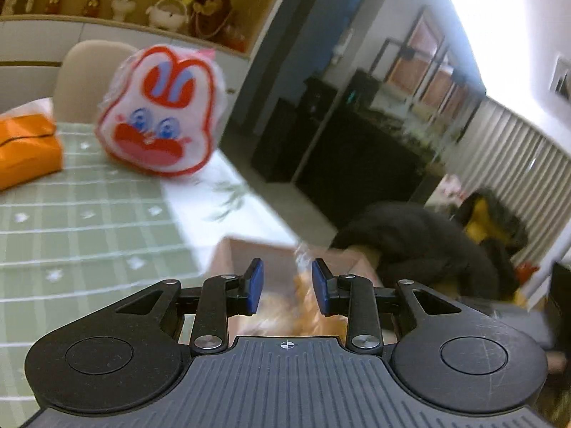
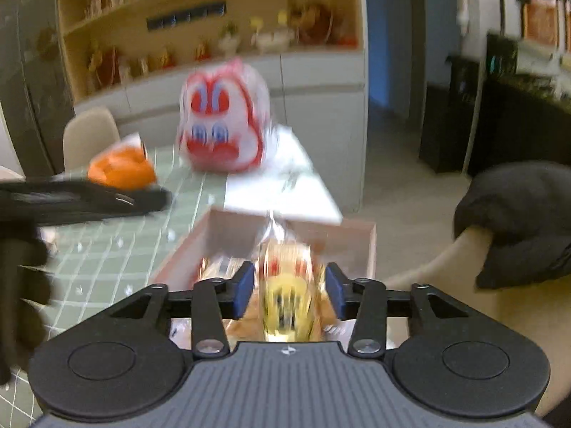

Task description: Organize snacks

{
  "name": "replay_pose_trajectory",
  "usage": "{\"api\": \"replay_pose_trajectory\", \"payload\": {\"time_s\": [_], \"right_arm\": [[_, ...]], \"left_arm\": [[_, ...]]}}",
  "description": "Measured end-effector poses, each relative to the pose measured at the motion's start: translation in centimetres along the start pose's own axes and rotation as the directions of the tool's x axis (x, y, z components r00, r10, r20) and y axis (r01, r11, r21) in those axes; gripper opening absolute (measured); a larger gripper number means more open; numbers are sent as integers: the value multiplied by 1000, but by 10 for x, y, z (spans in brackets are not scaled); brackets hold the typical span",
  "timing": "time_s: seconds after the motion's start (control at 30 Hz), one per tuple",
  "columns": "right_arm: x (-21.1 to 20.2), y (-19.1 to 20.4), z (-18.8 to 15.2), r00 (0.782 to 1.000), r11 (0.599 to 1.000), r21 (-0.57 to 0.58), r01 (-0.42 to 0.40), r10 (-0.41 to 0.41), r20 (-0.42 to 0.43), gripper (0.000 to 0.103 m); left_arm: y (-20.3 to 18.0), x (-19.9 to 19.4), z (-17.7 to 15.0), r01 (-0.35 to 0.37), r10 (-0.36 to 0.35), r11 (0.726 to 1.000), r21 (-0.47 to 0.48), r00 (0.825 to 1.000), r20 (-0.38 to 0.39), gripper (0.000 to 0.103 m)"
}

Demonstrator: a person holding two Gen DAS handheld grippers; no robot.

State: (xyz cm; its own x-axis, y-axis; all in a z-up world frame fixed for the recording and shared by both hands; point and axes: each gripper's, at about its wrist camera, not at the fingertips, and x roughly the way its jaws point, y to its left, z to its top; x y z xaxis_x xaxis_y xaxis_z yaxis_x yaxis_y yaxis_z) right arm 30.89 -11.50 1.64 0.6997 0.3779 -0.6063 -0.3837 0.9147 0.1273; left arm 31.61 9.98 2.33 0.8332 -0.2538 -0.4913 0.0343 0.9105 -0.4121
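Note:
A pink cardboard box point(image 2: 228, 224) sits at the table's near right edge and holds wrapped orange-yellow snacks point(image 2: 217, 267). My right gripper point(image 2: 289, 290) is shut on a clear-wrapped yellow and orange snack pack point(image 2: 285, 285) held over the box. My left gripper point(image 1: 287, 287) is open and empty above the same box point(image 1: 249, 253), with snacks point(image 1: 303, 296) blurred below its fingers. The left gripper also shows as a dark blurred shape point(image 2: 89, 199) at the left of the right wrist view.
A white and red rabbit-face bag point(image 1: 160, 110) and an orange tissue pack point(image 1: 25, 146) stand on the green checked tablecloth point(image 1: 89, 214). A beige chair point(image 1: 92, 75) is behind the table. A dark jacket point(image 2: 517, 221) hangs on a chair at the right.

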Motion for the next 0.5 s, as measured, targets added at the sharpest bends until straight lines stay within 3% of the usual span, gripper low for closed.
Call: {"api": "replay_pose_trajectory", "payload": {"time_s": [0.33,0.5], "right_arm": [[25,21,-18,997,999,28,-31,33,-63,51],[-13,50,-44,997,996,-41,-75,74,-9,54]], "left_arm": [[32,-45,-69,-103,96,994,-42,984,-147,34],[38,-84,-98,-155,147,986,-55,980,-134,34]]}}
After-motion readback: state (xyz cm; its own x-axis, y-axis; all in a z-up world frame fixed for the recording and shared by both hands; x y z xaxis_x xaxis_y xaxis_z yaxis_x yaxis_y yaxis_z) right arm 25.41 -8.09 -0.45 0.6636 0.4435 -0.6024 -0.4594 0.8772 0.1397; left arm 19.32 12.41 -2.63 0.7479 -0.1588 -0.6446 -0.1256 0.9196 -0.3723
